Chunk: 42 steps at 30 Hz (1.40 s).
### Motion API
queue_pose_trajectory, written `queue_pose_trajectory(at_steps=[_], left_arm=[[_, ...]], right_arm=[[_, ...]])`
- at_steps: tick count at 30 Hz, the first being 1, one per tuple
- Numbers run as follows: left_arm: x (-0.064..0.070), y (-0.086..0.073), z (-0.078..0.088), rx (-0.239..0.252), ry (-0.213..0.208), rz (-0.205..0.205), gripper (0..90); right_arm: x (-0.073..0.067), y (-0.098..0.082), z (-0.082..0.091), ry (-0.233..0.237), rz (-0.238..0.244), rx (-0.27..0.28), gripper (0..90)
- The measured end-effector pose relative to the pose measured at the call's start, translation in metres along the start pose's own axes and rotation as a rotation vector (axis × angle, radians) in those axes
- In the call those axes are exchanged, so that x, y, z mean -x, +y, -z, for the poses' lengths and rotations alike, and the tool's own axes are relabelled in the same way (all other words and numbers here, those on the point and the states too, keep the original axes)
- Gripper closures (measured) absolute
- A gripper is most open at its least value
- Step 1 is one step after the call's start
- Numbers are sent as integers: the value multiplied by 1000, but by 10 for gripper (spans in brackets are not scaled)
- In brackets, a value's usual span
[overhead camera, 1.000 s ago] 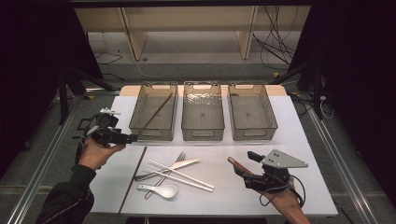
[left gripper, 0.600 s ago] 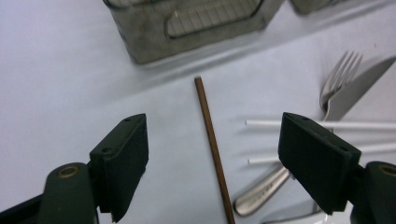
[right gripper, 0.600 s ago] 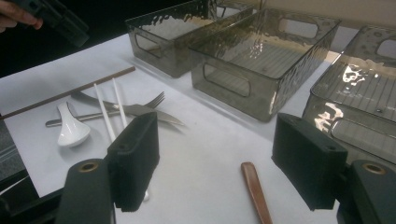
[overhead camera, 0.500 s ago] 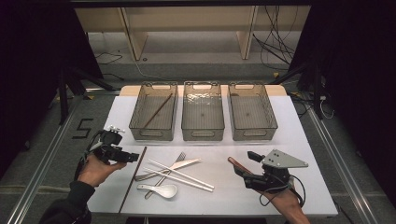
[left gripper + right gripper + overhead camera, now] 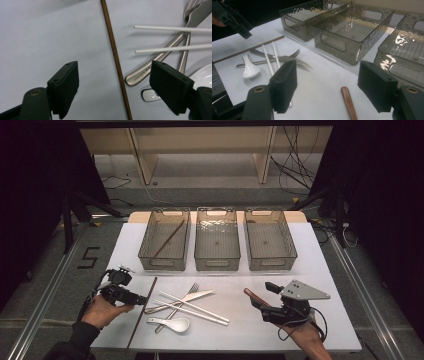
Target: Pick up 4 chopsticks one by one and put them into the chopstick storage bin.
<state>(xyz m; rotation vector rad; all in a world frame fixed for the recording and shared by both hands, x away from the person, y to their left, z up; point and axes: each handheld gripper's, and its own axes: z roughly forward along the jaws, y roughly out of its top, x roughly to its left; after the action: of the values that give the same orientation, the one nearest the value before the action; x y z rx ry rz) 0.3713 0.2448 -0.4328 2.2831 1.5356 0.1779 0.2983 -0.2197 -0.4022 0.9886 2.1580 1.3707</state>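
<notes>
A long brown chopstick (image 5: 142, 310) lies on the white table, left of the cutlery pile. My left gripper (image 5: 141, 299) hovers just above it, open, and the brown chopstick (image 5: 113, 50) runs between its two jaws without touching the pads. A second brown chopstick (image 5: 167, 239) rests slanted in the left bin (image 5: 164, 265). My right gripper (image 5: 265, 301) stands open over the table's right front. A brown wooden utensil (image 5: 349, 101) lies below its open jaws, and neither pad touches it.
Two white chopsticks (image 5: 195, 306), a fork (image 5: 187, 292), a knife (image 5: 197, 296) and a white spoon (image 5: 172, 323) lie together at the front middle. Three grey see-through bins stand in a row behind: the middle bin (image 5: 216, 265) and the right bin (image 5: 272, 265) beside the left one.
My left hand has come down and toward the table's front edge, so its jaws now straddle the brown chopstick. The right hand has kept still.
</notes>
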Motion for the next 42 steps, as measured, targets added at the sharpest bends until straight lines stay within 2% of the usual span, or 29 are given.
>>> queue_pose_trajectory(at_steps=[3, 6, 15, 20, 31, 34, 42], left_arm=[[3, -3, -3, -36, 5, -26, 251], [5, -4, -5, -49, 16, -36, 272], [7, -9, -11, -109, -14, -53, 433], [9, -9, -14, -127, -6, -61, 454], [13, -11, -21, -132, 12, -74, 514], [13, -12, -23, -147, 17, -90, 542], [14, -13, -23, -126, 27, -103, 604]], right_arm=[[0, 0, 0, -1, 2, 1, 326], [0, 0, -1, -1, 1, 0, 326], [1, 0, -1, 2, -3, 0, 325], [1, -1, -1, 0, -11, -4, 325], [1, -1, 0, -1, -5, -3, 325], [0, -1, -1, -1, -1, -4, 326], [0, -1, -1, -1, 2, -4, 326]])
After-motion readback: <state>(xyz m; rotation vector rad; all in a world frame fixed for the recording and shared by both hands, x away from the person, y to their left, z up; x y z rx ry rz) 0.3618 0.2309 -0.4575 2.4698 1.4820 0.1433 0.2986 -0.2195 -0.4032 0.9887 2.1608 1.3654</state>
